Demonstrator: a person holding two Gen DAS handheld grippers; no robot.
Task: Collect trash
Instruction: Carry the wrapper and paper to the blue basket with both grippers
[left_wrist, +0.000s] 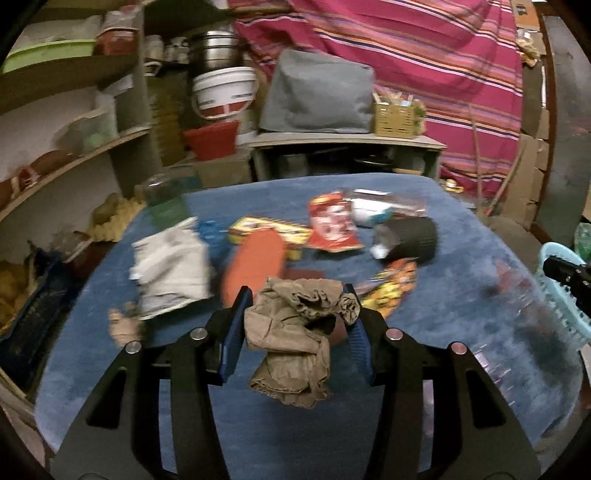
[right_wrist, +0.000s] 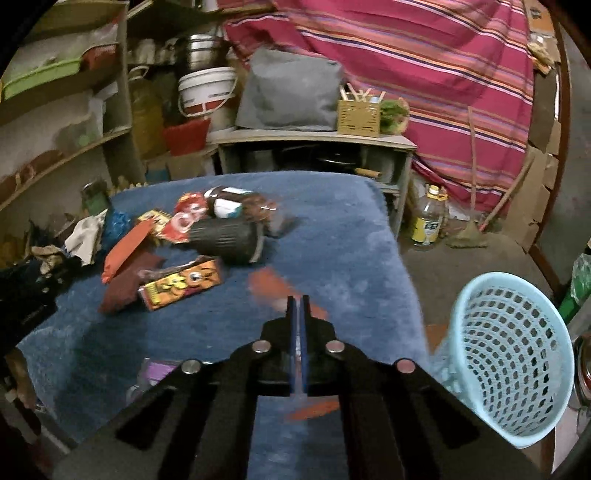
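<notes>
My left gripper (left_wrist: 297, 291) is shut on a crumpled brown paper bag (left_wrist: 291, 339), which hangs between its blue pads above the blue-covered table (left_wrist: 461, 229). My right gripper (right_wrist: 299, 301) has its jaws pressed together on a thin orange wrapper (right_wrist: 269, 286), blurred, that shows above and below the fingers. A light blue mesh basket (right_wrist: 509, 354) stands off the table's right edge, close to the right gripper. More trash lies on the table: a black cylinder (right_wrist: 225, 240), an orange-yellow snack packet (right_wrist: 184, 282), a red packet (right_wrist: 184, 221) and white crumpled paper (left_wrist: 170, 266).
Wooden shelves (left_wrist: 92, 147) run along the left. A grey cabinet (right_wrist: 314, 147) stands behind the table, with a grey bag and a yellow box on top. An oil bottle (right_wrist: 428, 218) sits on the floor at the right, before a striped cloth (right_wrist: 424, 55).
</notes>
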